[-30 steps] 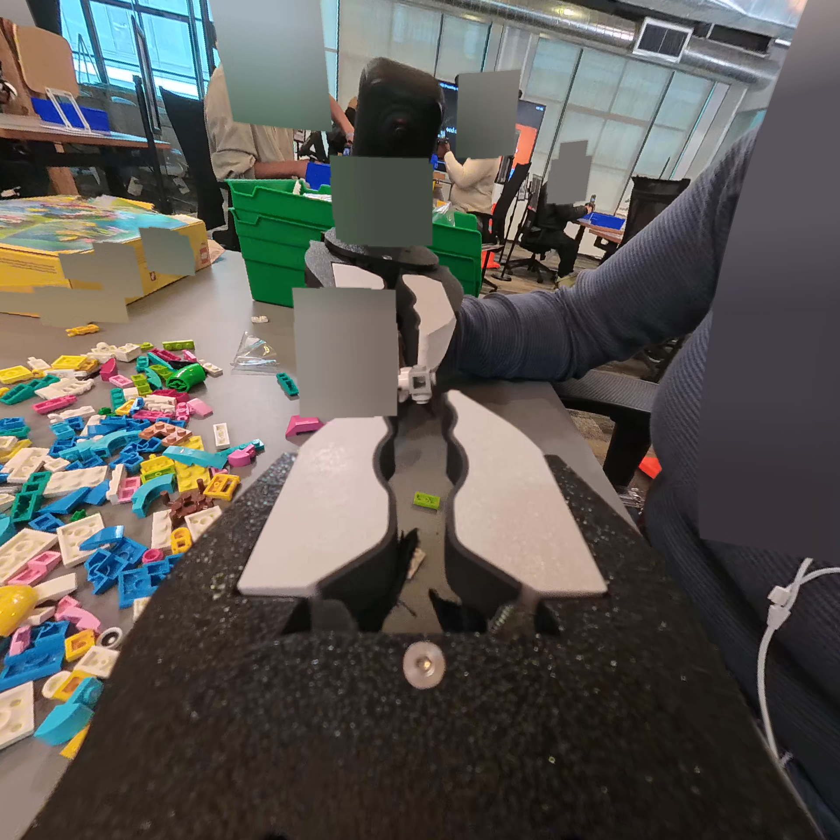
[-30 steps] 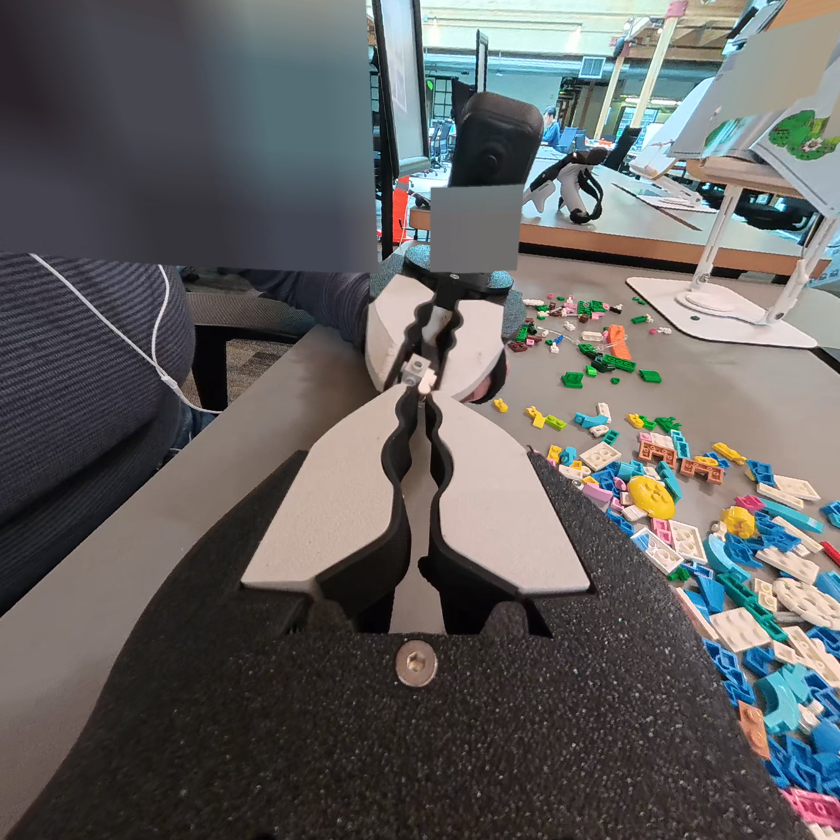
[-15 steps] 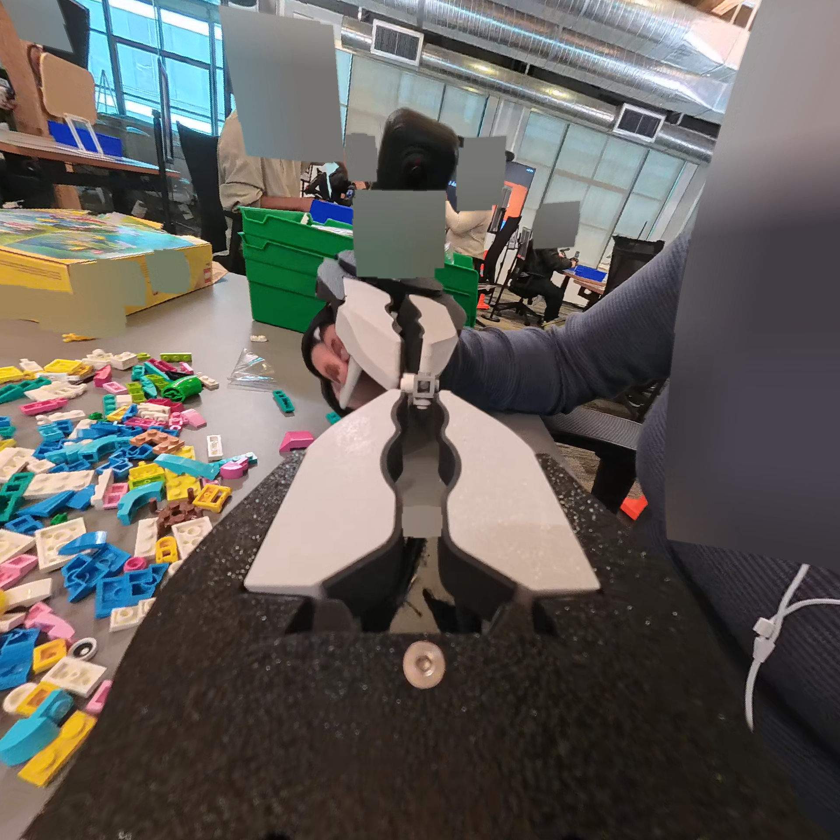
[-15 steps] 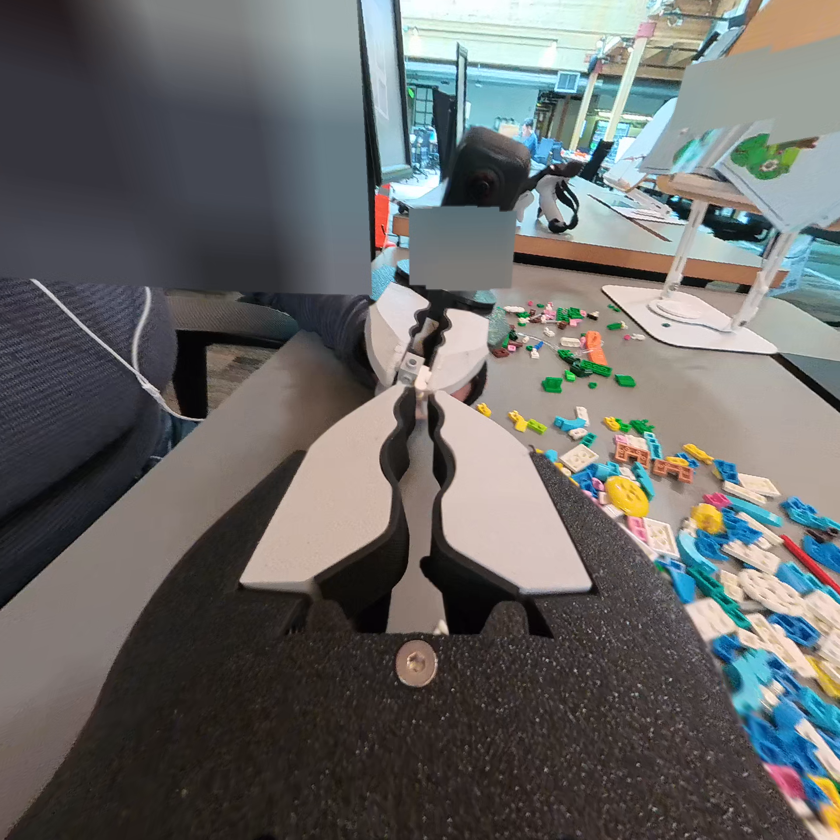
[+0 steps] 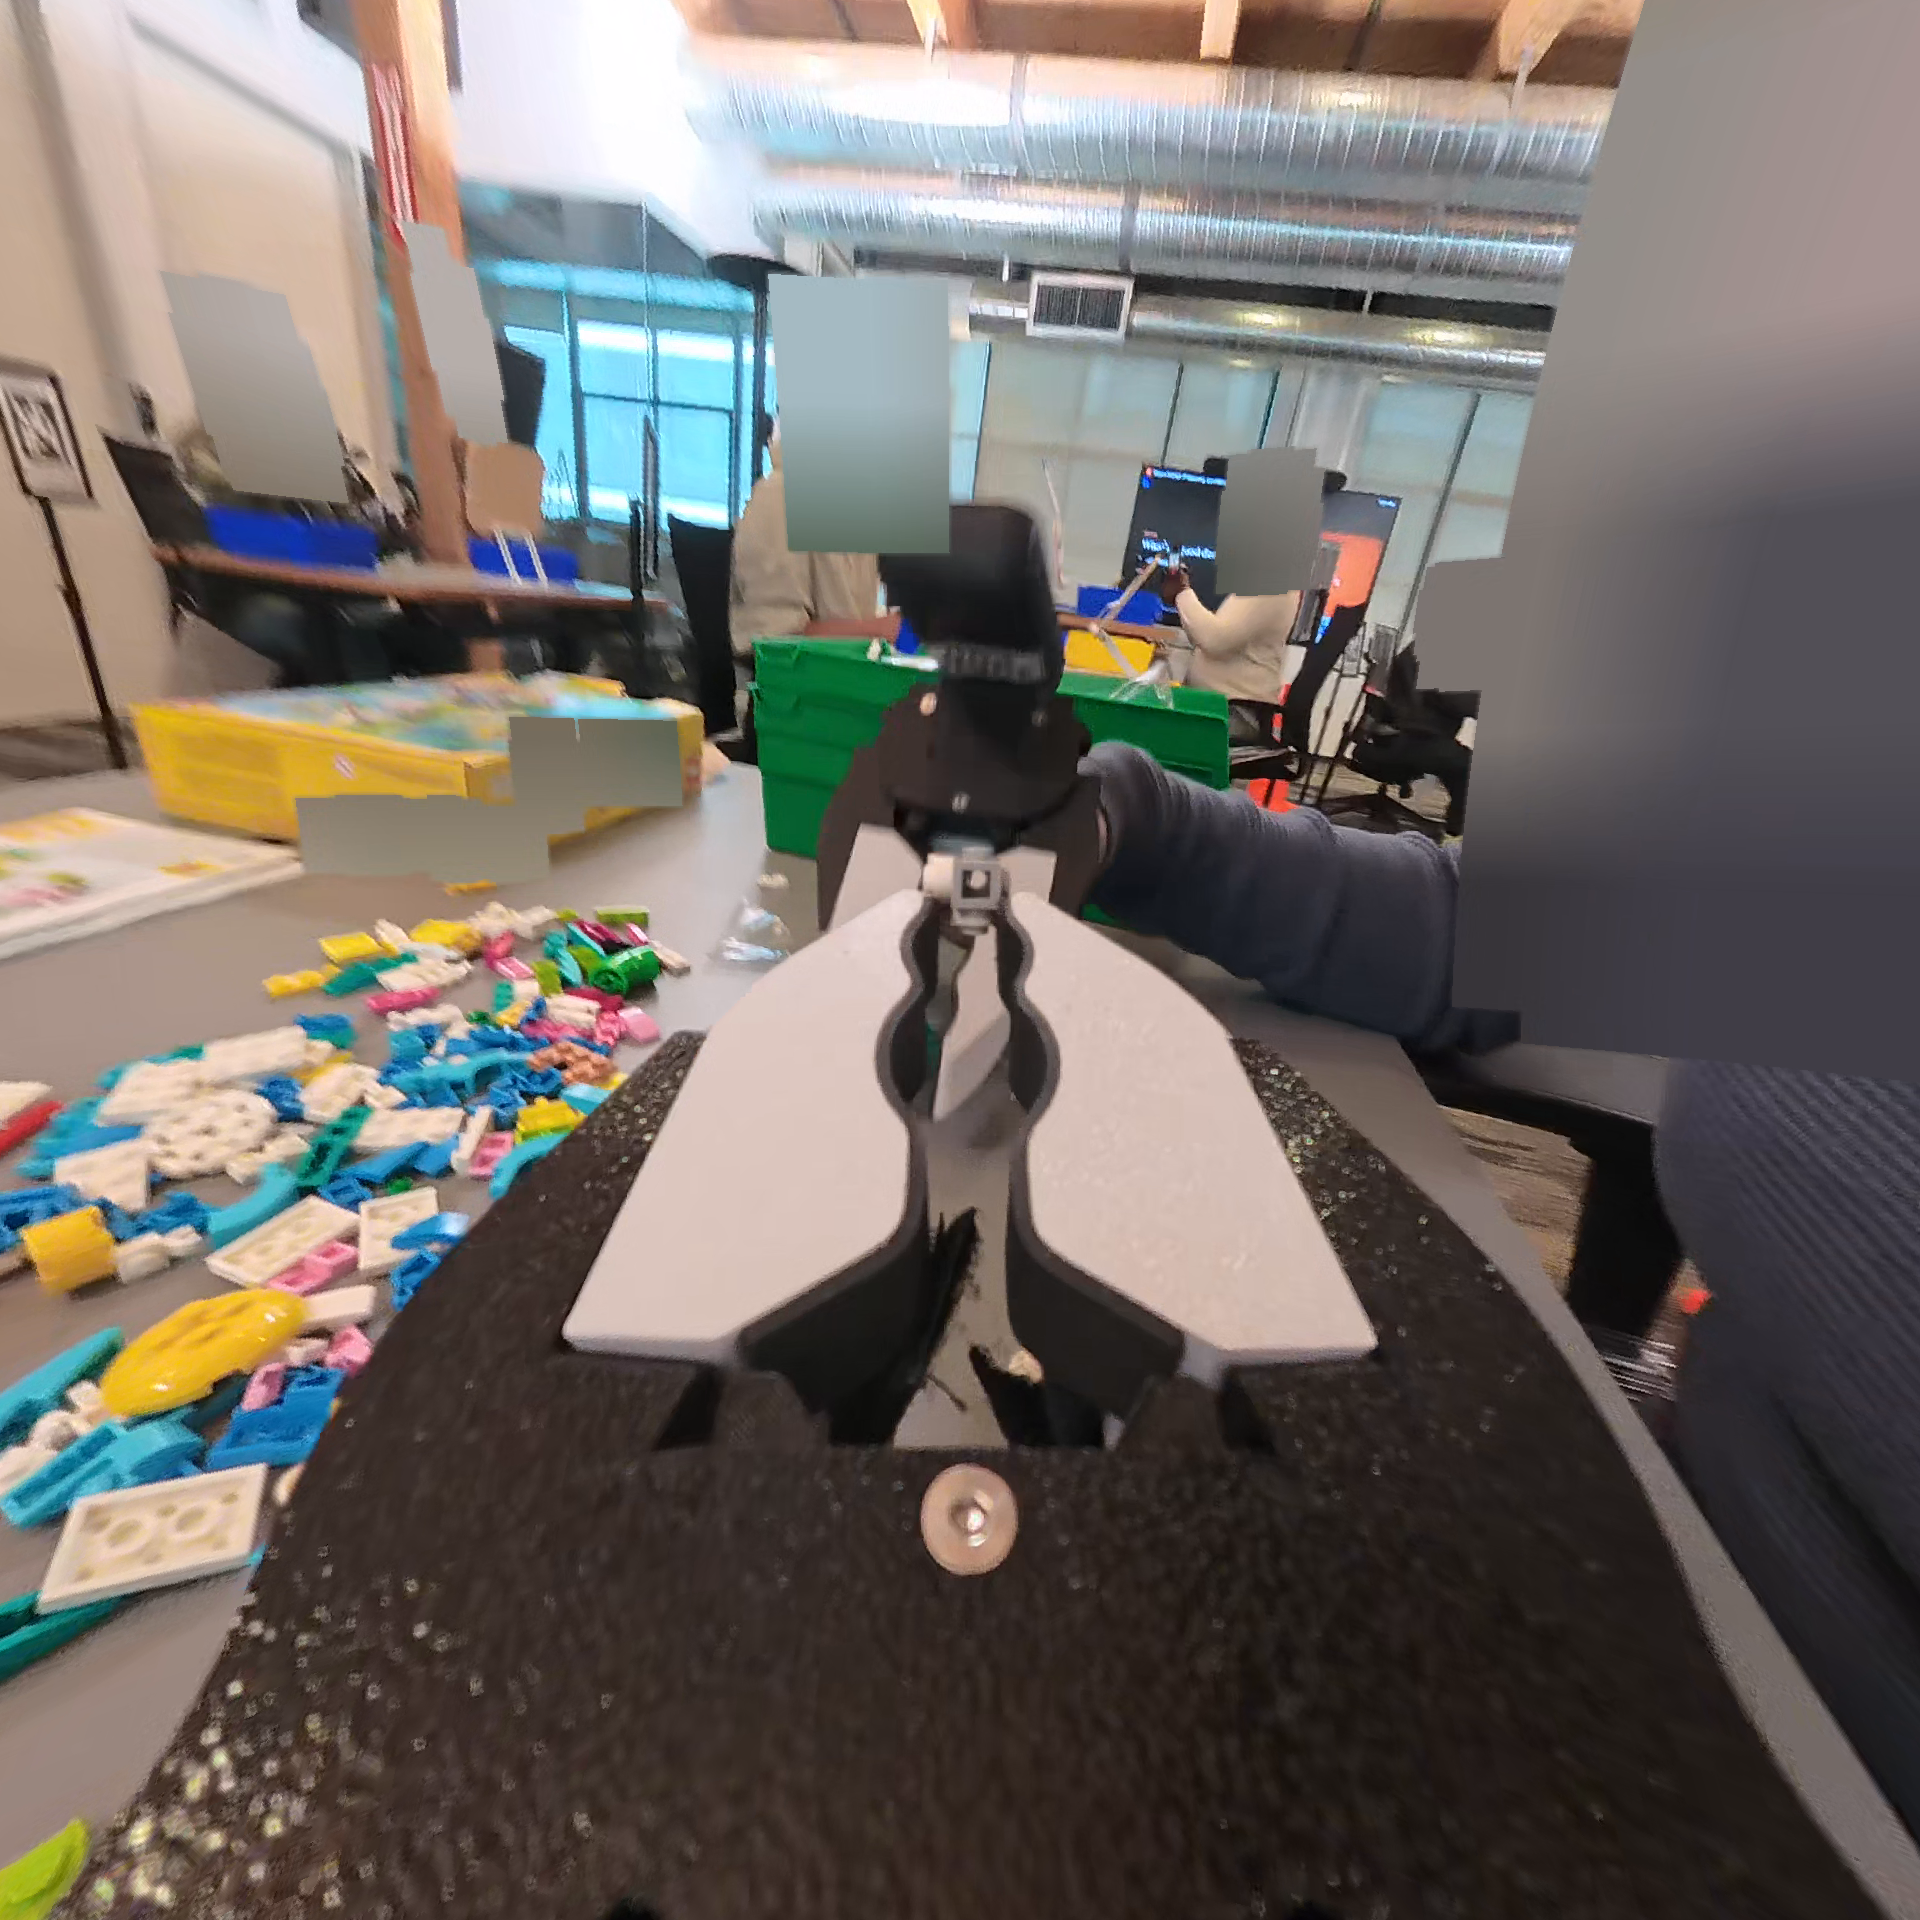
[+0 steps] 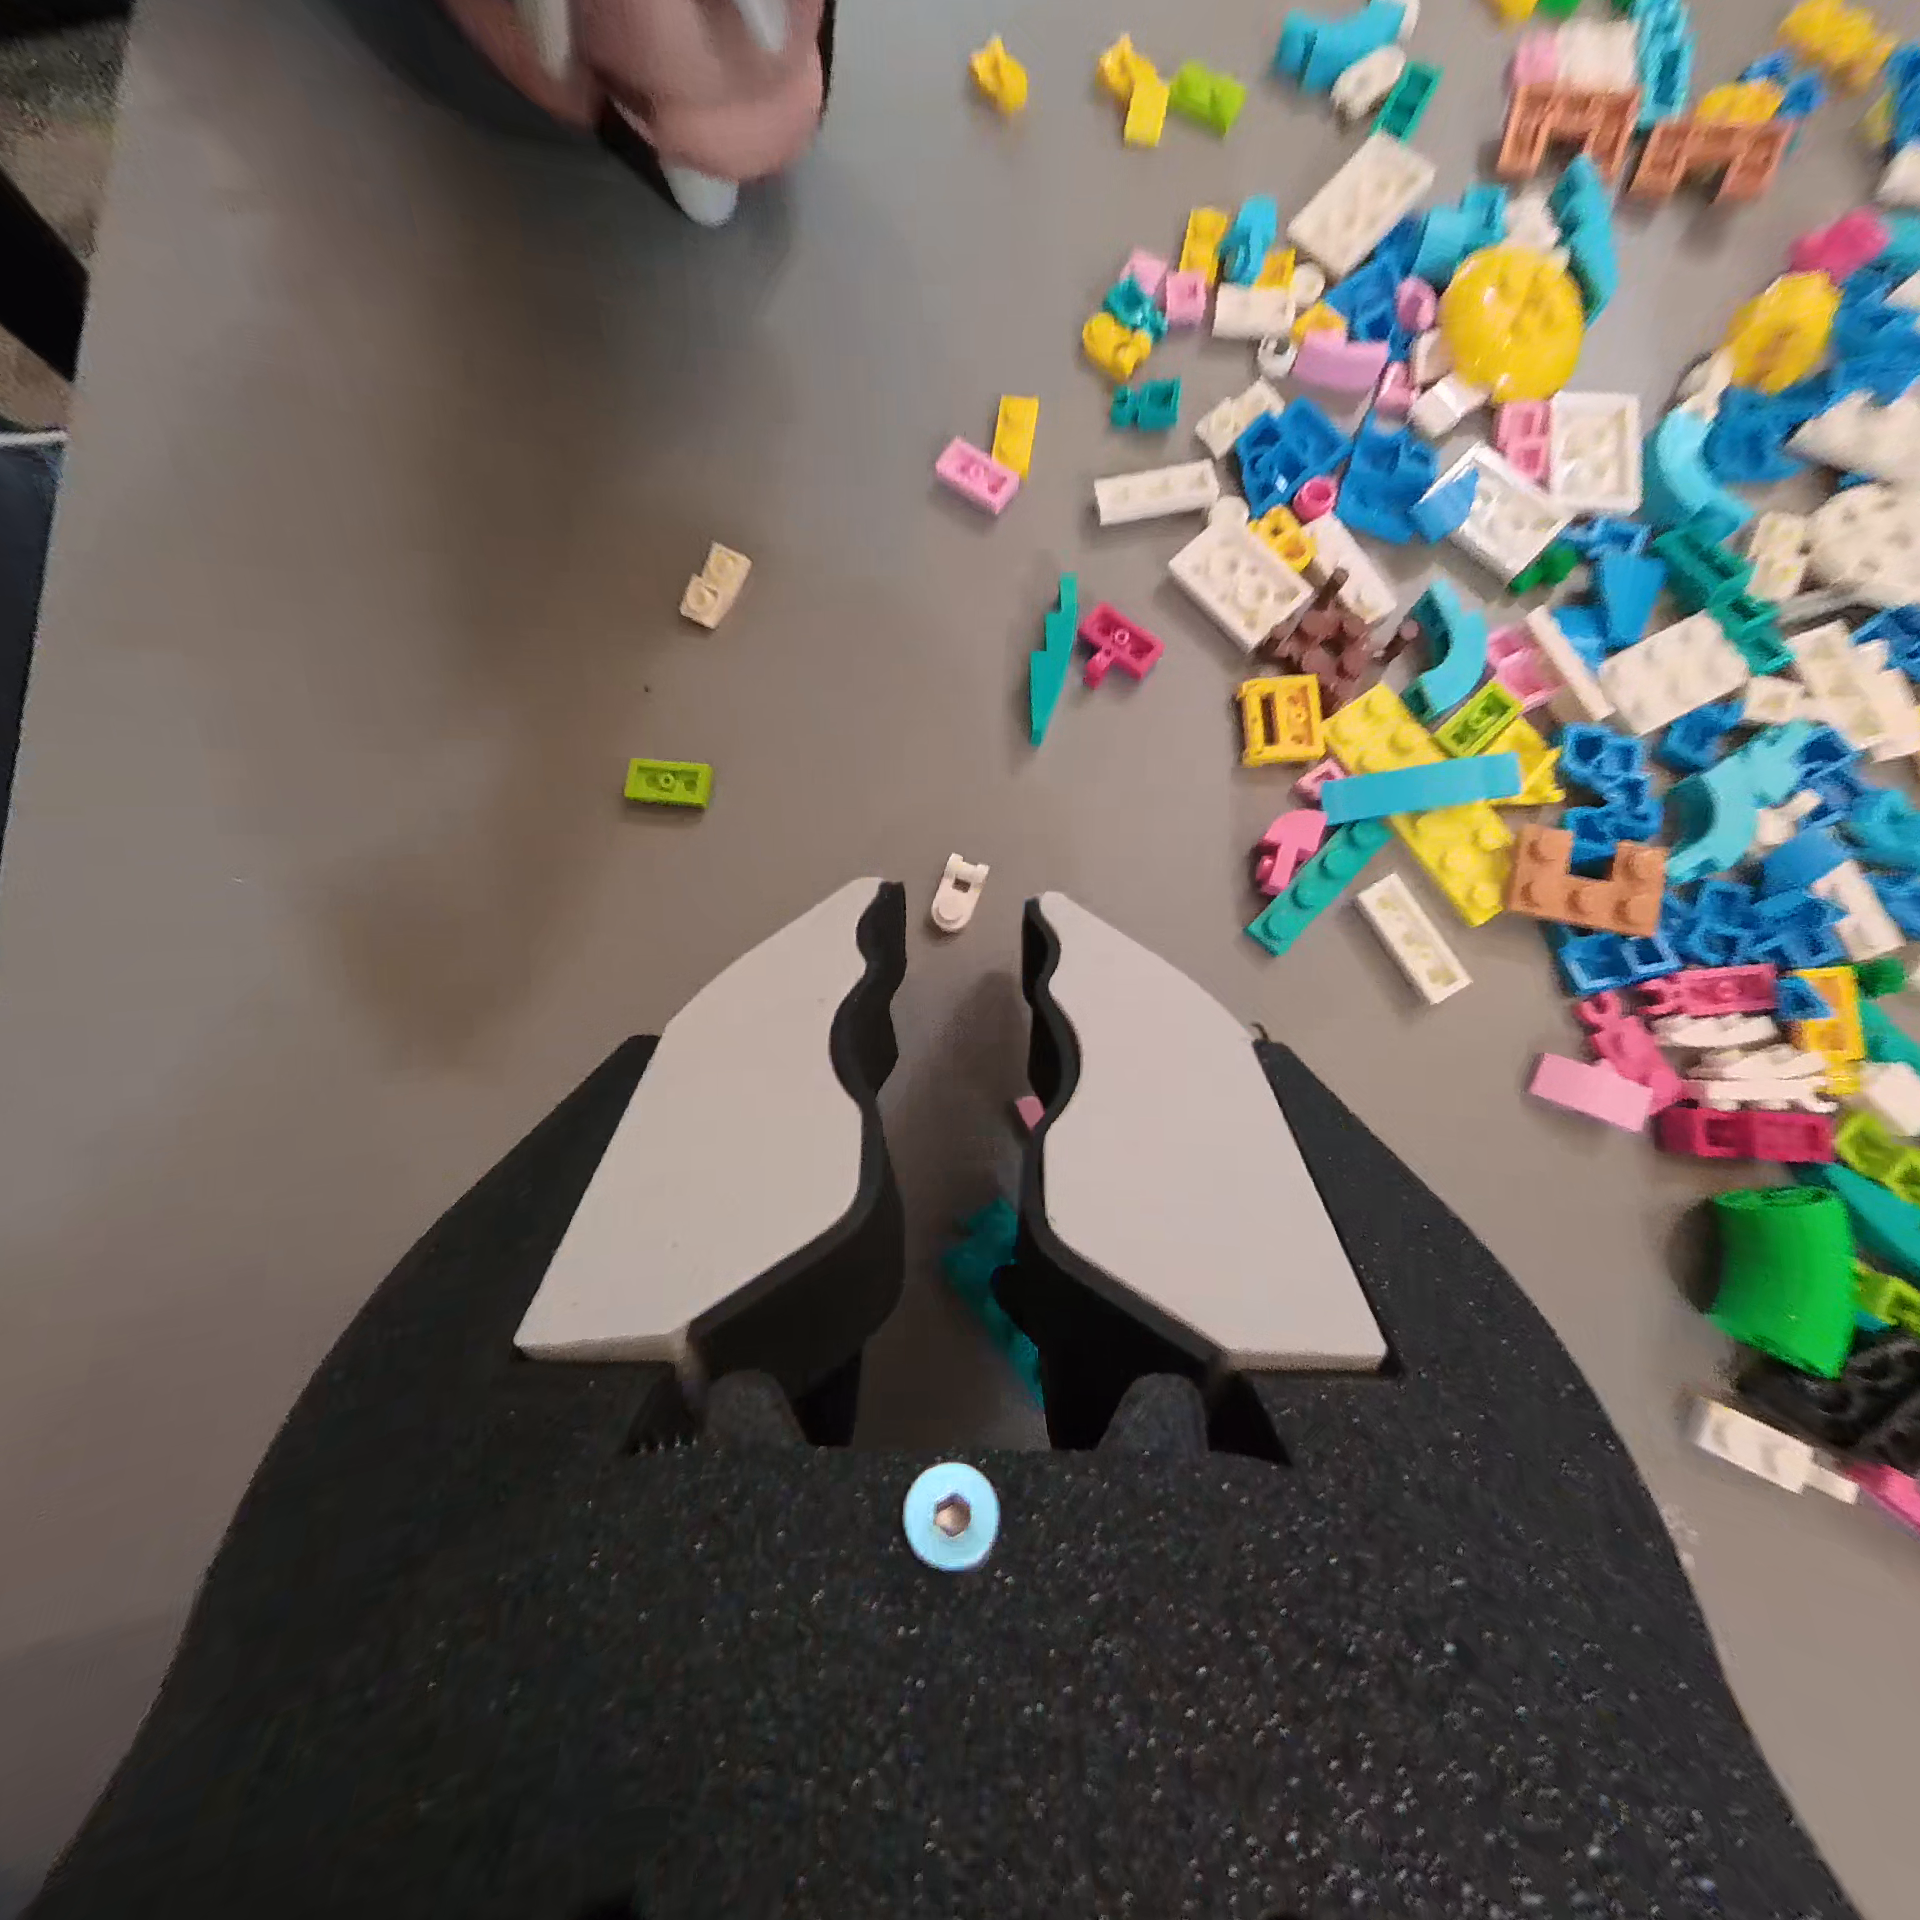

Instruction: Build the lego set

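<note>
Left tool [image 5: 966, 914] is squeezed nearly shut on a tiny grey and white piece [image 5: 968, 883], pinched right at the tips of its fingers. It is held up above the counter [image 5: 187, 966], pointing flat across the room, with the person's dark blue sleeve [image 5: 1268, 914] behind it. The right tool shows there too, dark and seen from below, just past the small piece.

Right tool [image 6: 961, 904] is open a little and holds nothing. It points steeply down at the counter, low over it. A little white piece [image 6: 958, 889] lies on the counter just in front of the gap between its tips. I think this is the next piece to pick up, but that is only my guess. A lime flat piece [image 6: 668, 781] and a tan piece [image 6: 716, 585] lie apart to the left. A teal piece [image 6: 982, 1283] lies under the tool. A hand [image 6: 686, 94] shows at the top, blurry.

The build looks like it has only just begun. The only joined bit I can see is the tiny one in the left tool. Almost all the bricks lie loose in a big pile [image 6: 1558, 582] of blue, white, pink and yellow to the right of the right tool. A yellow box [image 5: 395, 748], a booklet [image 5: 94, 873] and green bins [image 5: 821, 748] sit farther back. Lots of pieces are still left to sort and snap on.
</note>
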`<action>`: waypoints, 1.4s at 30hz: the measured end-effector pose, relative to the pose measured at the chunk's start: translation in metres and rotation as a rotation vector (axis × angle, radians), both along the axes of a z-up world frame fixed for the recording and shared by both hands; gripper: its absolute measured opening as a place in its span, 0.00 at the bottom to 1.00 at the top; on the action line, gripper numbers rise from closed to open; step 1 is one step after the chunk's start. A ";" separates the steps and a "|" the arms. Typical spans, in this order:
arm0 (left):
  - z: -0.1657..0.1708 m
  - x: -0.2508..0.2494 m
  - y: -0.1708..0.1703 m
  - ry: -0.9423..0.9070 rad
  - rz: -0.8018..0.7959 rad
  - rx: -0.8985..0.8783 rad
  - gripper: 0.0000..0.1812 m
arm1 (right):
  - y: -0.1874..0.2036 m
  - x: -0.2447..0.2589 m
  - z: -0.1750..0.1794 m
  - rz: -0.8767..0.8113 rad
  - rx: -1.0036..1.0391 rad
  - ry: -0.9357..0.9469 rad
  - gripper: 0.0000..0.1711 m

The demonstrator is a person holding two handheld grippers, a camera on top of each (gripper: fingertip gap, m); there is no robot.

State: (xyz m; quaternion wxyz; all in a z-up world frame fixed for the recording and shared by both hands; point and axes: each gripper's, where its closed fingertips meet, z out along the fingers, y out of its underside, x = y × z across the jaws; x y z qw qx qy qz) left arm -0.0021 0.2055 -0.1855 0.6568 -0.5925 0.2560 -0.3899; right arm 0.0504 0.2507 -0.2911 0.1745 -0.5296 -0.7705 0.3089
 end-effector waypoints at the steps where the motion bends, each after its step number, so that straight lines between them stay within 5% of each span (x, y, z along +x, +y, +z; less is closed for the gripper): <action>1: 0.001 0.000 -0.001 0.003 0.004 0.014 0.05 | -0.001 0.001 -0.004 -0.001 -0.002 -0.029 0.12; 14: -0.001 0.002 -0.001 0.006 -0.015 0.000 0.05 | -0.005 -0.008 -0.011 -0.004 0.093 -0.065 0.03; 19: 0.001 0.000 -0.001 -0.027 -0.028 -0.011 0.05 | -0.011 -0.030 0.056 0.024 0.067 0.206 0.00; 22: 0.003 -0.005 0.002 -0.060 -0.010 -0.020 0.05 | -0.011 -0.033 0.079 0.054 0.101 0.196 0.00; 30: 0.003 -0.007 0.003 -0.076 -0.010 -0.030 0.05 | -0.019 -0.012 0.008 0.215 0.124 -0.019 0.08; 42: 0.003 -0.005 0.001 -0.073 -0.038 -0.034 0.05 | -0.015 -0.013 -0.011 0.271 0.136 -0.058 0.09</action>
